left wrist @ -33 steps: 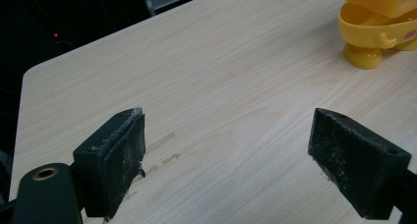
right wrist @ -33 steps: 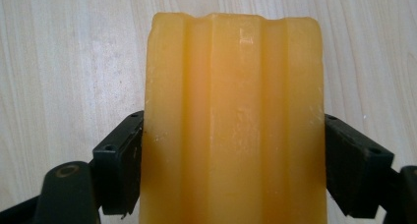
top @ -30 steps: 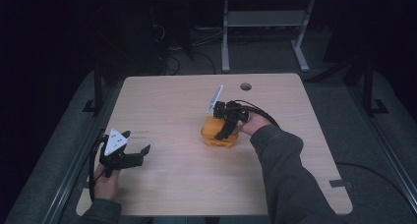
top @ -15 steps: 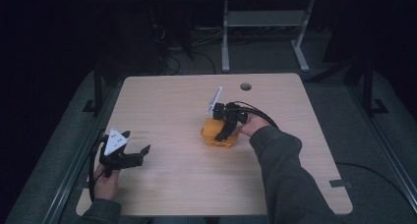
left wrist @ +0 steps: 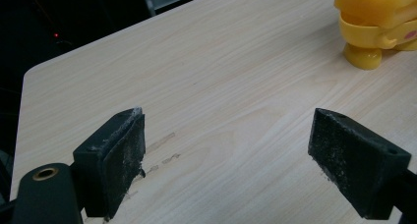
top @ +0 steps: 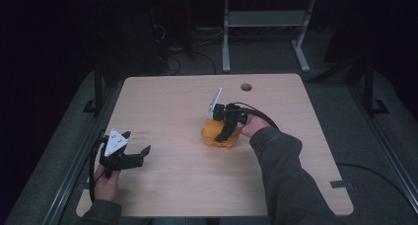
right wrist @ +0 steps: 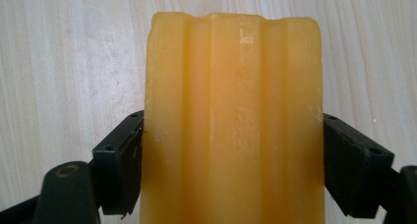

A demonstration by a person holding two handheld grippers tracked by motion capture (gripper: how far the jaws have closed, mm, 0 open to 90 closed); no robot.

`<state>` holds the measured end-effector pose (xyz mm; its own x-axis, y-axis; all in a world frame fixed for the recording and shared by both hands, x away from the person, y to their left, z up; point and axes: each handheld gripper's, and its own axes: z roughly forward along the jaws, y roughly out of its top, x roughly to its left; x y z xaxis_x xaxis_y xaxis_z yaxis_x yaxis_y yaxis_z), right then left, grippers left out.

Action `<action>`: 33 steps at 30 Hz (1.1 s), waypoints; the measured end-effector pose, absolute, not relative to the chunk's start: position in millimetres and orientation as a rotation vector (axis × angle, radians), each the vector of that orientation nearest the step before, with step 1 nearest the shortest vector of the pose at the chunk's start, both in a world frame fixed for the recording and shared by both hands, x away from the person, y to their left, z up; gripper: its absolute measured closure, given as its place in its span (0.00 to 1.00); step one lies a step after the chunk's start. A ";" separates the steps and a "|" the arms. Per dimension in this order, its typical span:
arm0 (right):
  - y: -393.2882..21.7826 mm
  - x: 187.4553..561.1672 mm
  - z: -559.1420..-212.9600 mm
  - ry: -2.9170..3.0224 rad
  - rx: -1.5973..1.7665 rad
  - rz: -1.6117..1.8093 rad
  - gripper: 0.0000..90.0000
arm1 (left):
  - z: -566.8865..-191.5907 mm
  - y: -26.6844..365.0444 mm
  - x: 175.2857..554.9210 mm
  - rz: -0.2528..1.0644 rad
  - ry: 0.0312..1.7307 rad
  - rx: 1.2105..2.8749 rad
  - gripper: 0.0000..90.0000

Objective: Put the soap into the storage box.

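A yellow-orange ribbed plastic toy [top: 212, 136] rests near the middle of the wooden table [top: 167, 101]. My right gripper [top: 224, 134] reaches down over it from the right. In the right gripper view both jaws press against the sides of the toy [right wrist: 236, 111], so the right gripper [right wrist: 233, 160] is shut on it. My left gripper [top: 135, 143] is held low over the table's front left, open and holding nothing. In the left gripper view the toy [left wrist: 376, 22] stands far off at the upper right, beyond the left gripper [left wrist: 226, 155], and bare wood lies between its jaws.
A round cable hole [top: 246, 87] sits near the table's far edge. Beyond the table stand a grey metal frame [top: 266, 22] and loose cables [top: 177, 62] on the dark floor. Faint marks [left wrist: 164, 150] show on the wood by the left jaw.
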<state>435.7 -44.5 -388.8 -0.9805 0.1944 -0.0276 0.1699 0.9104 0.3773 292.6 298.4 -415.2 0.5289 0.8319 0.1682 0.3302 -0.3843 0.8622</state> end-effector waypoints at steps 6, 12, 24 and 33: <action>-44.6 435.8 -388.9 3.005 0.288 0.585 0.22 | -415.3 298.1 292.7 0.776 0.944 1.949 0.15; -43.7 435.4 -388.5 3.008 0.294 0.574 0.22 | -415.2 298.1 292.5 0.774 0.948 1.947 0.15; -45.9 437.3 -387.8 3.021 0.335 0.591 0.20 | -415.5 297.5 292.6 0.771 0.948 1.946 0.15; -45.0 436.9 -387.7 3.021 0.344 0.596 0.20 | -415.6 297.3 292.7 0.773 0.947 1.946 0.15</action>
<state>436.9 -45.0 -387.7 -0.9744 0.2250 0.0004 0.2084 0.9014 0.3795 292.7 297.3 -415.6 0.5293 0.8320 0.1663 0.3295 -0.3822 0.8634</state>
